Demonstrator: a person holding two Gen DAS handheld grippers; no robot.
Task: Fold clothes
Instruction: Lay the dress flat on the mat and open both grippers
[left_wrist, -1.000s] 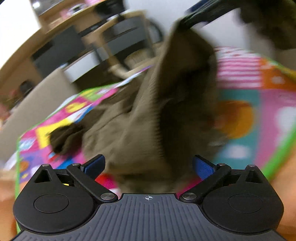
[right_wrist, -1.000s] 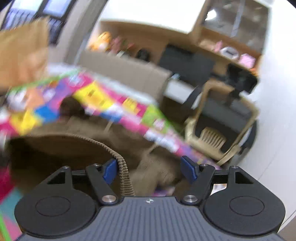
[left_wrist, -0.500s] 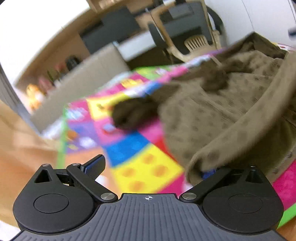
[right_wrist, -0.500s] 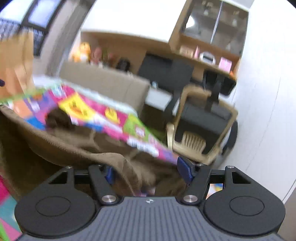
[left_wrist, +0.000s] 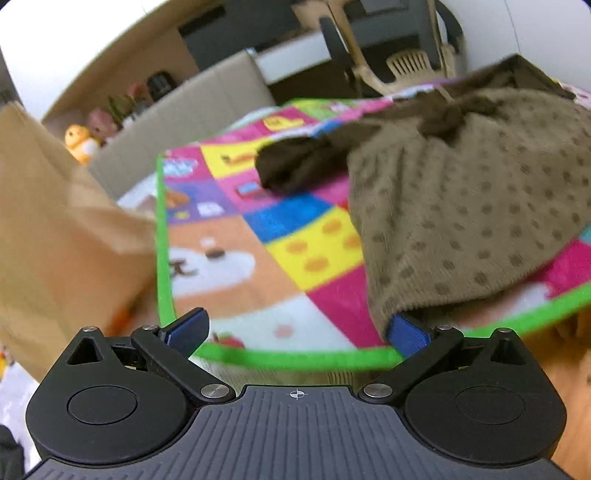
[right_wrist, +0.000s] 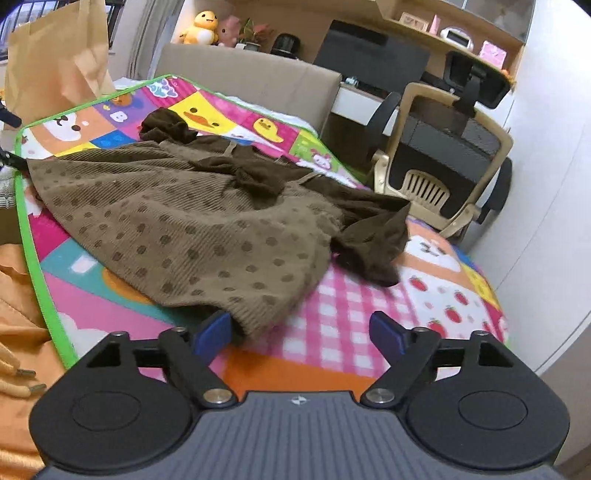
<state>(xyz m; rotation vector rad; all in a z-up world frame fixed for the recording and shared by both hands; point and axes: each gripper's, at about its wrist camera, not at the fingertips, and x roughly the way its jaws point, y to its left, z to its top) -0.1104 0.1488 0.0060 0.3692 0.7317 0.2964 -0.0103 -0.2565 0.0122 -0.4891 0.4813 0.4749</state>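
A brown dotted knit garment (right_wrist: 184, 221) with dark brown sleeves lies spread on a colourful play mat (right_wrist: 351, 325). It also shows in the left wrist view (left_wrist: 461, 214). My left gripper (left_wrist: 295, 328) is open at the mat's green edge; the hem's corner drapes over its right fingertip (left_wrist: 406, 332). My right gripper (right_wrist: 303, 332) is open at the other hem corner, which rests against its left fingertip (right_wrist: 212, 332). A dark sleeve (right_wrist: 373, 240) lies to the right.
A brown paper bag (right_wrist: 59, 59) stands at the mat's far left, close to my left gripper (left_wrist: 55, 221). An orange garment (right_wrist: 18, 332) lies beside the mat. A beige headboard (right_wrist: 251, 77) and a chair (right_wrist: 443, 155) stand behind.
The garment hung lifted and moving a second ago; now it lies spread on the mat. Both grippers have come down to the hem corners with jaws wide.
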